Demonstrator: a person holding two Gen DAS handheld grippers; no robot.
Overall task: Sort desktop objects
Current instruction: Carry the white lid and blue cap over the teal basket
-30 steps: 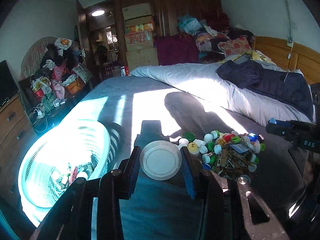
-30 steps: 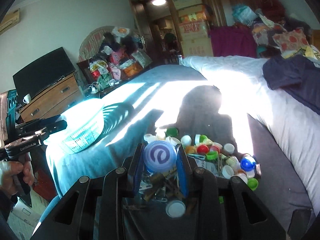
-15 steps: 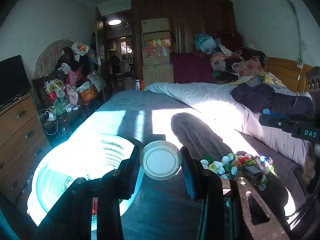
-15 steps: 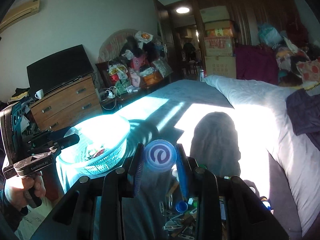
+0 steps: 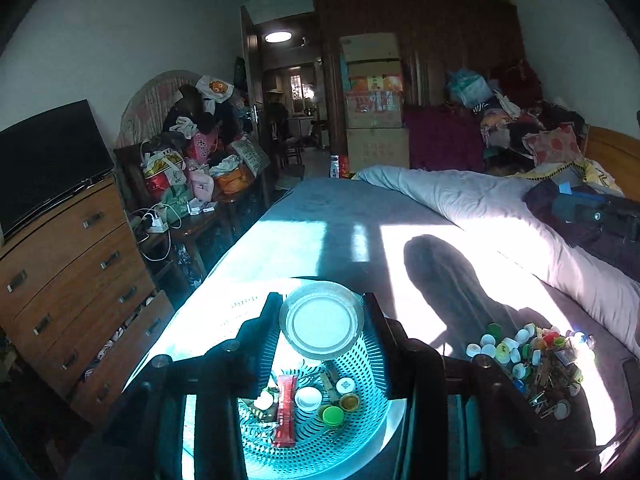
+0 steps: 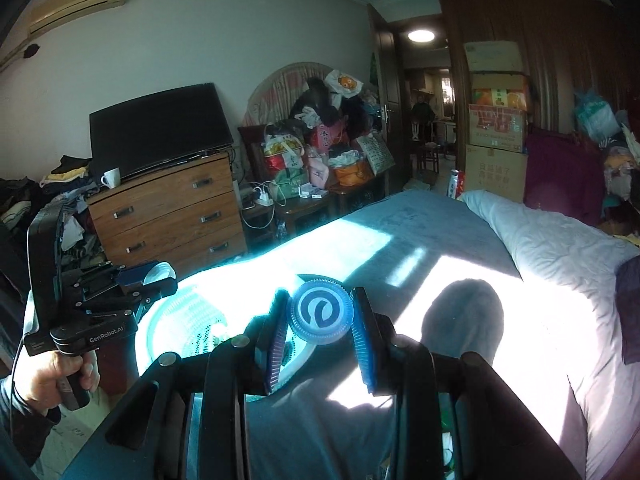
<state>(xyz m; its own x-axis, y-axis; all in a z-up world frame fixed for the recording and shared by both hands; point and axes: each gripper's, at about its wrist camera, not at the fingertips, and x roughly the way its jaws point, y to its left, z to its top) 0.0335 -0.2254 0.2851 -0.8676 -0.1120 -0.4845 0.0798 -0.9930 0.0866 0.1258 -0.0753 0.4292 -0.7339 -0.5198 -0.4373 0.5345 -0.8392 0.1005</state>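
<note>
My left gripper (image 5: 321, 322) is shut on a white round lid (image 5: 321, 319) and holds it above the teal perforated basket (image 5: 360, 364), which holds caps and a red sachet (image 5: 285, 412). My right gripper (image 6: 320, 316) is shut on a blue ribbed cap with a white swirl (image 6: 320, 314), held just right of the basket's rim (image 6: 160, 320). The left gripper also shows in the right wrist view (image 6: 154, 280), over the basket's left side. A pile of bottle caps and clips (image 5: 528, 356) lies on the bed to the right.
The basket sits at the left edge of the blue bed cover (image 5: 340, 216). A white duvet (image 5: 500, 216) covers the bed's right side. A wooden dresser (image 5: 68, 280) with a TV (image 6: 160, 128) stands left of the bed.
Both grippers have moved left, away from the cap pile, each still holding its lid. The left one now hangs over the basket; the right one has reached the basket's rim.
</note>
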